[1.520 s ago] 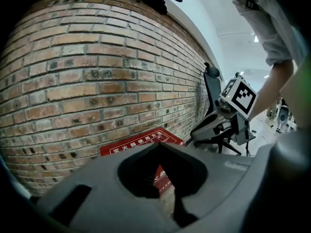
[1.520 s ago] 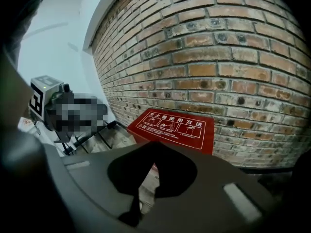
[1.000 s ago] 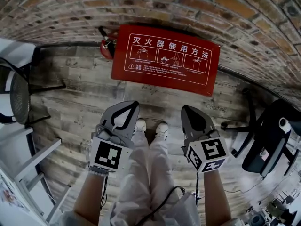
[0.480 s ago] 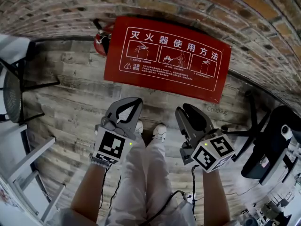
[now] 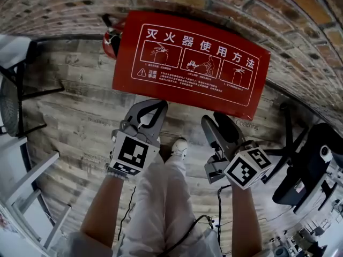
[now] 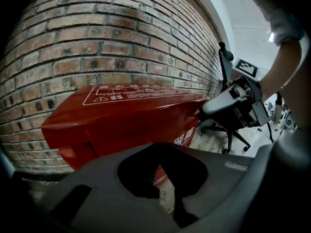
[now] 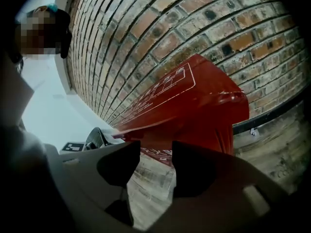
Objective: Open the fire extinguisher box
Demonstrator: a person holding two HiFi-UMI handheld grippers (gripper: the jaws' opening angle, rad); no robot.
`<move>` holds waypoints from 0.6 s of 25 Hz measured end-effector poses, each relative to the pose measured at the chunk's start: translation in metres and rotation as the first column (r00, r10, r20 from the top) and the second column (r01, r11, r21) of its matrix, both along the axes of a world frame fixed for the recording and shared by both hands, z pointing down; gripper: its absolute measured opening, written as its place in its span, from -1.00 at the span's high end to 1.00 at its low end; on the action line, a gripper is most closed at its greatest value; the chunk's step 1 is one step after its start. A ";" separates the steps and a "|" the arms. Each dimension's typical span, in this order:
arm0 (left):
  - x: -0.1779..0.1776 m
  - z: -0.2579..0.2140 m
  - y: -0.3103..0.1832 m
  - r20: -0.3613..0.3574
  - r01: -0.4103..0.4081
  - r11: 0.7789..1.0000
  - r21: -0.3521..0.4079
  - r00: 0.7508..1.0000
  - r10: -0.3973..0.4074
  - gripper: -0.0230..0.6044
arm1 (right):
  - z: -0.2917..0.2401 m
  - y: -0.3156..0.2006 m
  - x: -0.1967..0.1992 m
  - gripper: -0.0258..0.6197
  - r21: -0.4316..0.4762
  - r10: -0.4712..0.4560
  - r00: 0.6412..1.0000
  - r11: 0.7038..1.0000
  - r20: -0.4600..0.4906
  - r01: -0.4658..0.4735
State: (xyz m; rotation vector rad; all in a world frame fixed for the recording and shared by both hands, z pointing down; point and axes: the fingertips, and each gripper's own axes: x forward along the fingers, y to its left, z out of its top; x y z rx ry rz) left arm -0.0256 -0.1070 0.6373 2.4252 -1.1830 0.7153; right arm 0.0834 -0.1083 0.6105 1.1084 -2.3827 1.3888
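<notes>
The red fire extinguisher box [image 5: 193, 63] stands on the wooden floor against the brick wall, its lid down, with white instruction pictures on top. It also fills the left gripper view as the box [image 6: 121, 106] and the right gripper view as the box [image 7: 194, 96]. My left gripper [image 5: 154, 107] hangs just short of the lid's front edge, jaws shut and empty. My right gripper [image 5: 218, 121] hovers beside it, below the lid's front right part; its jaws have just been opening and now stand apart with nothing between them [image 7: 155, 154].
A red extinguisher [image 5: 110, 39] stands at the box's left end. A black office chair [image 5: 305, 165] is at the right, another dark chair [image 5: 10, 95] at the left, and a white frame [image 5: 32, 181] at the lower left. The person's shoes [image 5: 179, 146] are between the grippers.
Both grippers have come closer to the box's front edge. The right gripper has rolled, and its jaws have gone from shut to apart.
</notes>
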 end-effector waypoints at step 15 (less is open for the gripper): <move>-0.005 0.001 -0.013 0.025 0.014 1.000 0.004 1.000 -0.014 0.93 | -0.010 -0.007 0.003 0.35 -0.022 0.043 0.996 0.999 0.078 -0.042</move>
